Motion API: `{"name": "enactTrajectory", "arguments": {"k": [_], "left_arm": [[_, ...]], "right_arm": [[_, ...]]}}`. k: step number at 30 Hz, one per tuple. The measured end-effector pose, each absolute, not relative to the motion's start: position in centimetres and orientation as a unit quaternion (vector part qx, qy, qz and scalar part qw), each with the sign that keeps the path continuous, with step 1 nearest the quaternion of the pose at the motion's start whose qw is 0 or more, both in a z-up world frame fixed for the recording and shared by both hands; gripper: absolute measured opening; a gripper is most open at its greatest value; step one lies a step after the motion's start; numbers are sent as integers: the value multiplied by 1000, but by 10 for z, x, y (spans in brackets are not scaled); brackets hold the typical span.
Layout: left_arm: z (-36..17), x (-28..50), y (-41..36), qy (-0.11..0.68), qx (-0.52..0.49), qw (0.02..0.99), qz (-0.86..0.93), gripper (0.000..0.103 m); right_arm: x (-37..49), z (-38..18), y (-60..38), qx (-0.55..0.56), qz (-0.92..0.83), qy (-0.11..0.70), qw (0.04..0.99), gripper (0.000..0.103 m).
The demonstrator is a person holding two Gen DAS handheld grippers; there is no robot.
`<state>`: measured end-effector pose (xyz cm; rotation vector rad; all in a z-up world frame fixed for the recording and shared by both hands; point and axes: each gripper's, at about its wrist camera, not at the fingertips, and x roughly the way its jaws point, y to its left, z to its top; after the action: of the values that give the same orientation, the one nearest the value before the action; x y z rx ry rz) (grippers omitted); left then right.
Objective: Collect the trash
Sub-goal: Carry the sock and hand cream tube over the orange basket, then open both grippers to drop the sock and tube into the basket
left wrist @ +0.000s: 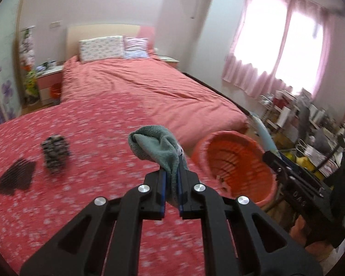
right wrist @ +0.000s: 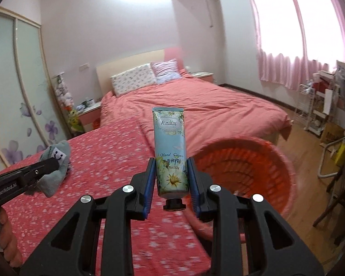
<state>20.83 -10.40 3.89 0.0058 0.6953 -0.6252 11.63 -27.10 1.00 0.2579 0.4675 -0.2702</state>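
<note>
My left gripper [left wrist: 171, 177] is shut on a grey-green plush cloth toy [left wrist: 155, 147] and holds it above the red flowered bedspread [left wrist: 85, 138], left of the orange basket [left wrist: 239, 161]. The toy also shows in the right wrist view [right wrist: 55, 168], held by the left gripper [right wrist: 50, 164]. My right gripper [right wrist: 171, 174] is shut on a light blue hand cream tube [right wrist: 170, 142], cap down, just left of the orange basket [right wrist: 246, 170]. The tube and right gripper [left wrist: 270, 155] show at the basket's far rim in the left wrist view.
A black-and-white patterned item [left wrist: 55, 153] and a dark heart-shaped item [left wrist: 17, 177] lie on the bedspread at left. A pink quilt [left wrist: 149, 85] and pillows lie beyond. Cluttered shelves [left wrist: 310, 119] stand under the curtained window at right. A nightstand [left wrist: 49, 78] is at far left.
</note>
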Motion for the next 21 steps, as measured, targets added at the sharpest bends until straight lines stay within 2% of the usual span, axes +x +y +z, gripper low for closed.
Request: {"name": "enactTrajectory", "arguments": {"k": [21], "left_arm": [[2, 198, -274, 363, 43, 835, -412, 9]], "right_arm": [[101, -16, -369, 220, -194, 218, 931, 28]]}}
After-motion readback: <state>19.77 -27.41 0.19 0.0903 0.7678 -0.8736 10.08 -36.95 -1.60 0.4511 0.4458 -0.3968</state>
